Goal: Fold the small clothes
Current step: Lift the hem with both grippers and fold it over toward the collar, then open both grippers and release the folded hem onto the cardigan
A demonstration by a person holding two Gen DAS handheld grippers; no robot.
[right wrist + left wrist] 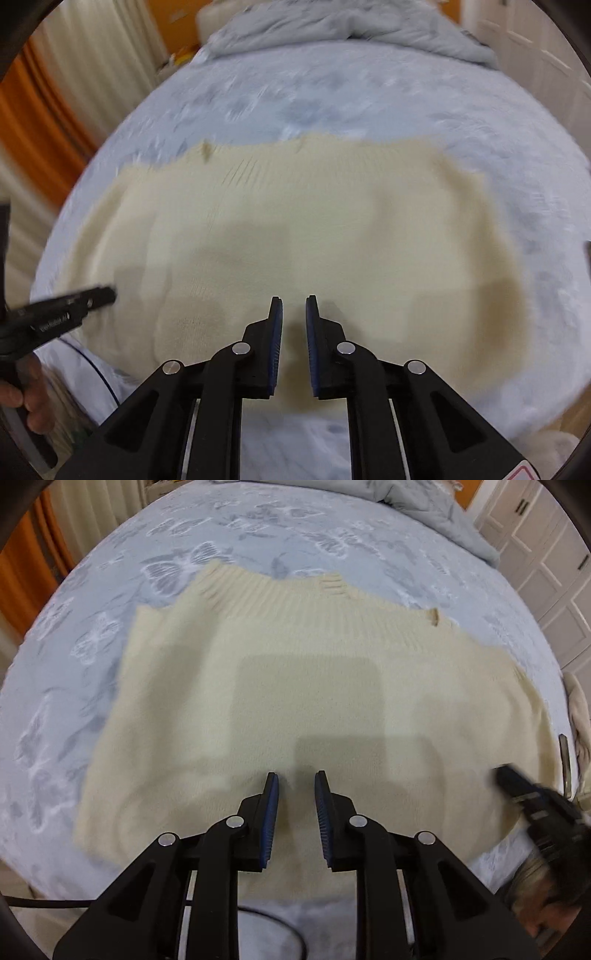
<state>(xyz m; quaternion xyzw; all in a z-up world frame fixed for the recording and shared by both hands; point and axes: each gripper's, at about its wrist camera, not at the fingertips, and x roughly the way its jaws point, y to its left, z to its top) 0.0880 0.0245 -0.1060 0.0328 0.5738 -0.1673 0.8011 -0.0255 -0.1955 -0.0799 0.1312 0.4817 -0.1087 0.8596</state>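
A cream knitted sweater (295,686) lies spread flat on the bed, its ribbed hem toward the far side; it also shows, blurred, in the right wrist view (303,229). My left gripper (296,777) hovers over the sweater's near part, jaws a little apart and holding nothing. My right gripper (294,300) is above the sweater's near edge, jaws a little apart and empty. The right gripper appears at the right edge of the left wrist view (532,797). The left gripper appears at the left of the right wrist view (62,310).
The bed has a pale blue cover with butterfly patterns (184,565). A bunched grey-blue duvet (351,33) lies at the far end. Orange and cream curtains (33,122) hang to the left. White wardrobe doors (546,546) stand to the right. A cable (273,919) lies near the bed's front edge.
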